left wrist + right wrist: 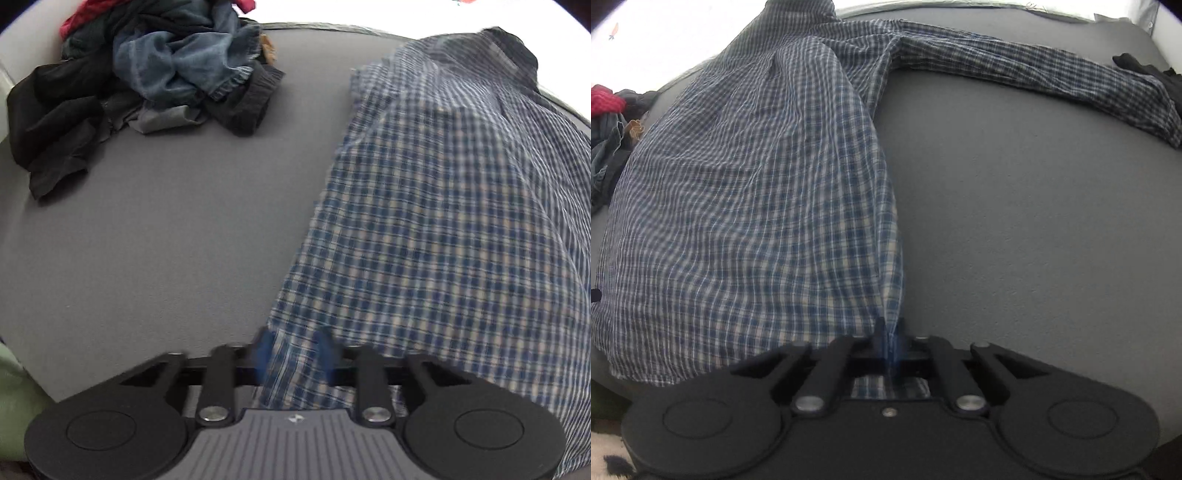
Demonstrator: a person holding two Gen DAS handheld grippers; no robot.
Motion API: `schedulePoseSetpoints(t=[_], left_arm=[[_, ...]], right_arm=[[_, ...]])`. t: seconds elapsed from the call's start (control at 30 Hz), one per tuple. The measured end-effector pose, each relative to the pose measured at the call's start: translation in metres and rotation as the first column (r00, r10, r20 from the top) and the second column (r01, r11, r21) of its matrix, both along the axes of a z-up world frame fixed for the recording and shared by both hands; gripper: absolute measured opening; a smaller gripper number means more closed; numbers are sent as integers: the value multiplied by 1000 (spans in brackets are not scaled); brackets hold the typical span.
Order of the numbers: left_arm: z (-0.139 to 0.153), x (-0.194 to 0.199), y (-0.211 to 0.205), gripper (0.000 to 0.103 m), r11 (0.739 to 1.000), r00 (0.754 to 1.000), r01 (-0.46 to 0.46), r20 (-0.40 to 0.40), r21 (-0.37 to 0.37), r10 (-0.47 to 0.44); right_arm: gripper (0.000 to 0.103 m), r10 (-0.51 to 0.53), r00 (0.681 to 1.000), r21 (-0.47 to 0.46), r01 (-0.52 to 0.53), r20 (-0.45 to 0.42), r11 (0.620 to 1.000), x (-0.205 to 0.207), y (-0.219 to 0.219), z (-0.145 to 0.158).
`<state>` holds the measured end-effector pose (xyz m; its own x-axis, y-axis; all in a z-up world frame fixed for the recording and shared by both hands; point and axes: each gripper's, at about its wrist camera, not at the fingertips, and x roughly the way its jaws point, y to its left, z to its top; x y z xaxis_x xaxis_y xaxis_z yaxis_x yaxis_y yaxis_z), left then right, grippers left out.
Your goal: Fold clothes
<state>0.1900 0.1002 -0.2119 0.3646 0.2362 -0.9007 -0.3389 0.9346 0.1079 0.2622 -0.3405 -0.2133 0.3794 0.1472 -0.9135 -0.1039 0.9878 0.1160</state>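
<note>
A blue and white checked shirt [443, 221] lies stretched over the grey table [166, 240]. My left gripper [293, 354] has its blue pads [262, 350] around the shirt's hem, with a fold of cloth between them. In the right wrist view the same shirt [757, 203] spreads to the left, with one sleeve [1052, 74] reaching far right. My right gripper [888, 339] is shut on the shirt's other hem corner, its pads pressed together on the cloth.
A pile of unfolded clothes [147, 81], black, denim and red, sits at the table's far left, and also shows in the right wrist view [609, 129]. A dark garment [1145, 70] lies at the far right. The grey table [1034, 240] shows bare to the right of the shirt.
</note>
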Motion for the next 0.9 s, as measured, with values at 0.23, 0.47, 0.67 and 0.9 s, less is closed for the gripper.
schedulePoseSetpoints(t=[0.23, 0.47, 0.67, 0.9], left_arm=[[13, -22, -80, 1, 957, 962, 273, 21, -100, -272], [35, -46, -122, 6, 889, 890, 455, 20, 49, -456], [48, -33, -63, 17, 977, 975, 212, 67, 3, -212], [34, 24, -50, 45, 962, 957, 264, 149, -74, -251]], right_arm=[[2, -157, 988, -132, 157, 7, 979, -19, -72, 28], [12, -202, 979, -389, 200, 35, 899, -35, -113, 29], [60, -86, 957, -454, 209, 277, 866, -20, -45, 72], [76, 97, 918, -301, 25, 384, 953, 22, 70, 99]])
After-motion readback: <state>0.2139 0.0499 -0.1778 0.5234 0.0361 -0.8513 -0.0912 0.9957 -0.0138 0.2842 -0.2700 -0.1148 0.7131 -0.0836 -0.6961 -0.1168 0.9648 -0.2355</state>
